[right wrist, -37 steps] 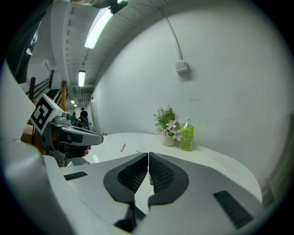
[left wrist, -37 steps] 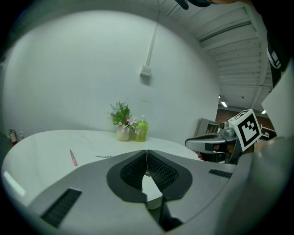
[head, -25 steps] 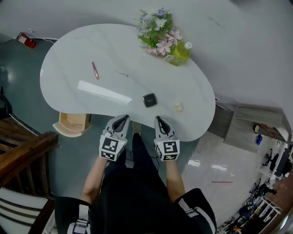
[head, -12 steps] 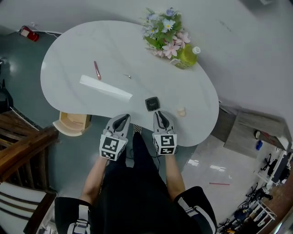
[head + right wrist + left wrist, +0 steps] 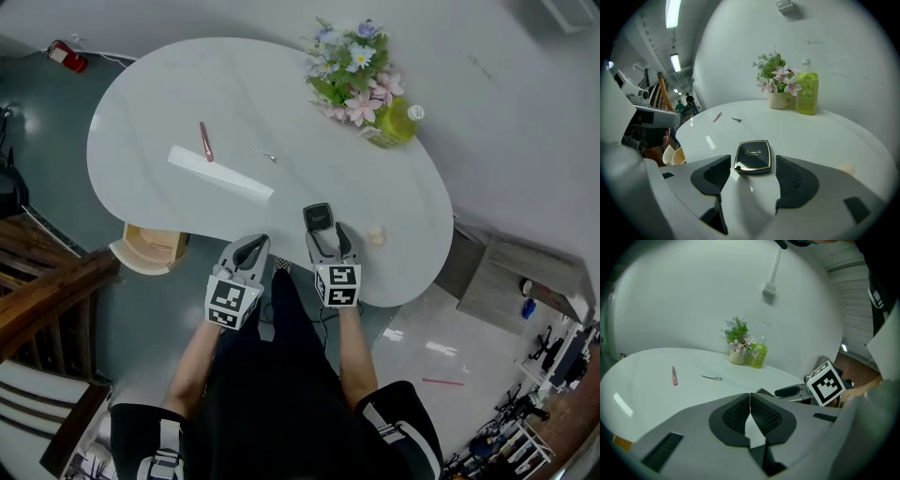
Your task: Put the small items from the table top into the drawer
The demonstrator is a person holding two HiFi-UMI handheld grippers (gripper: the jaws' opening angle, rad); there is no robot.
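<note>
Black compact [image 5: 318,217] sitting between the opening jaws of the right gripper [image 5: 327,235] at the near edge of the white tabletop [image 5: 187,94].
Shut and off that edge a second ago, the right gripper is now reaching over it, pads spreading either side of the compact without touching. The left gripper [image 5: 249,248] is hovering off the near edge, jaws together, empty. The wooden drawer [image 5: 150,248] is standing open below the near left edge; bare tabletop is lying beyond the compact.
</note>
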